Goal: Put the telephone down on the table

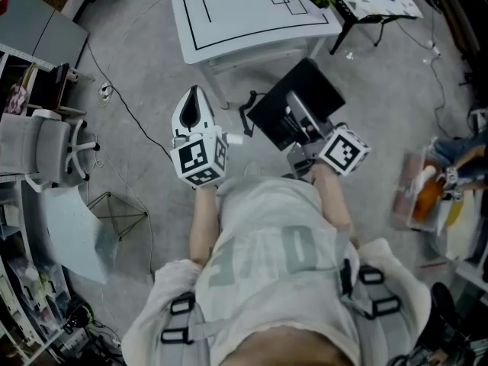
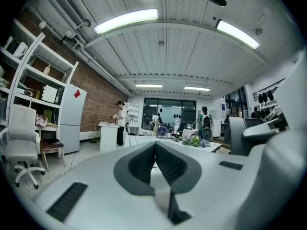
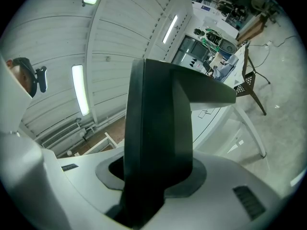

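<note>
The telephone (image 1: 299,104) is a black flat-sided unit, held out in front of me above the floor, short of the white table (image 1: 229,29). My right gripper (image 1: 303,134) is shut on its near end. In the right gripper view the telephone (image 3: 158,123) stands up between the jaws and fills the middle, with the white table (image 3: 218,116) beyond it. My left gripper (image 1: 194,96) is beside it on the left, shut with nothing in it. Its dark pads (image 2: 169,163) meet in the left gripper view, pointing level toward the table (image 2: 141,140).
A grey office chair (image 1: 52,152) and shelving stand at the left, and a cable (image 1: 126,105) runs across the floor. A black-legged table with plants (image 1: 358,6) is at the far right. A crate of items (image 1: 428,197) sits on the floor right. A person (image 2: 121,123) stands far off.
</note>
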`<state>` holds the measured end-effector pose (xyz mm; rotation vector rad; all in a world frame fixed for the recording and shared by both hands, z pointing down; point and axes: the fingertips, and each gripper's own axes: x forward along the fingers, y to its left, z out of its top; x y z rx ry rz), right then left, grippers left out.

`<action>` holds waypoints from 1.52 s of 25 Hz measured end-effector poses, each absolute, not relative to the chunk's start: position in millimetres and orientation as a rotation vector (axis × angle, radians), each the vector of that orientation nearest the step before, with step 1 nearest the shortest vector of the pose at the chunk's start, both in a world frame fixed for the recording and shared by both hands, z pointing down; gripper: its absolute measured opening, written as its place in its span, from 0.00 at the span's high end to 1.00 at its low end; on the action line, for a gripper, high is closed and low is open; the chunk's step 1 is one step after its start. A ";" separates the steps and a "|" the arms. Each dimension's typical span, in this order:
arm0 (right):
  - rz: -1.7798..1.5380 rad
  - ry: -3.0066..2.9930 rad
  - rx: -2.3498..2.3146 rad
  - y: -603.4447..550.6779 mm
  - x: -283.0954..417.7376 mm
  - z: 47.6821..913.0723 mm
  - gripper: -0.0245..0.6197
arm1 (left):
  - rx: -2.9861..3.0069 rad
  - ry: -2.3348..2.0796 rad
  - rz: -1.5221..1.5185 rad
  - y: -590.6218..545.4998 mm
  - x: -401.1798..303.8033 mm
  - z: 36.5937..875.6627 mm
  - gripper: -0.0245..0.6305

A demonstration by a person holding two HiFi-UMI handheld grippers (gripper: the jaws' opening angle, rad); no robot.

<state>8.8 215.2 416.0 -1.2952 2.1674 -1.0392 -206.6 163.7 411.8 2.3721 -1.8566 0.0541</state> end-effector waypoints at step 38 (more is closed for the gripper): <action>-1.089 2.176 -1.149 -16.1 54.0 401.8 0.72 | 2.286 -1.969 -0.013 -44.9 -181.5 375.8 0.95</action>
